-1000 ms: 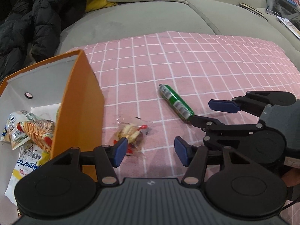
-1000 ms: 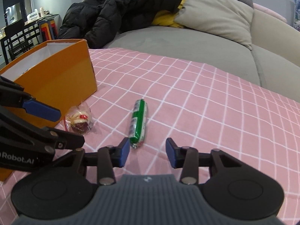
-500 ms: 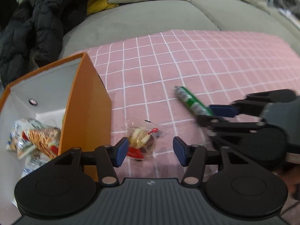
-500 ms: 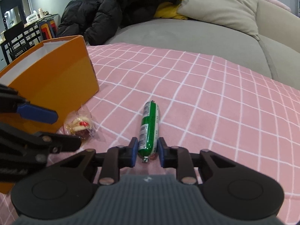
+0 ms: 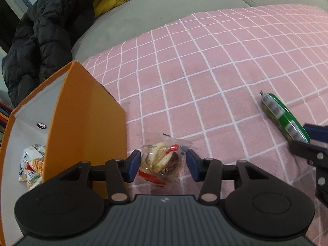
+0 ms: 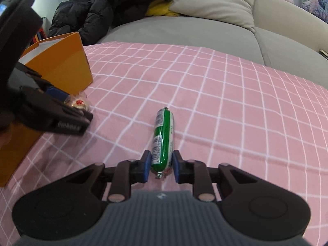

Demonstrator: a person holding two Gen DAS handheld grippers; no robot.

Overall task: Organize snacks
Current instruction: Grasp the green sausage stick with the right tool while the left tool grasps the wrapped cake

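Note:
A clear-wrapped snack packet (image 5: 162, 164) with a red tag lies on the pink checked cloth (image 5: 205, 71) beside the orange box (image 5: 88, 127). My left gripper (image 5: 163, 166) is open with its jaws on either side of the packet. A green sausage stick (image 6: 163, 137) lies on the cloth; it also shows in the left wrist view (image 5: 285, 116). My right gripper (image 6: 160, 167) is shut on the near end of the sausage stick. The packet also shows in the right wrist view (image 6: 79, 103), partly hidden by the left gripper. Several snack bags (image 5: 32, 164) lie inside the box.
The cloth covers a grey sofa seat (image 6: 184, 30). A black jacket (image 6: 106, 6), a yellow cloth (image 6: 160, 8) and a beige cushion (image 6: 215, 2) lie at the back. The box stands at the cloth's left edge.
My right gripper closed on the near end of the green sausage stick. My left gripper moved forward until the clear packet sat between its open jaws.

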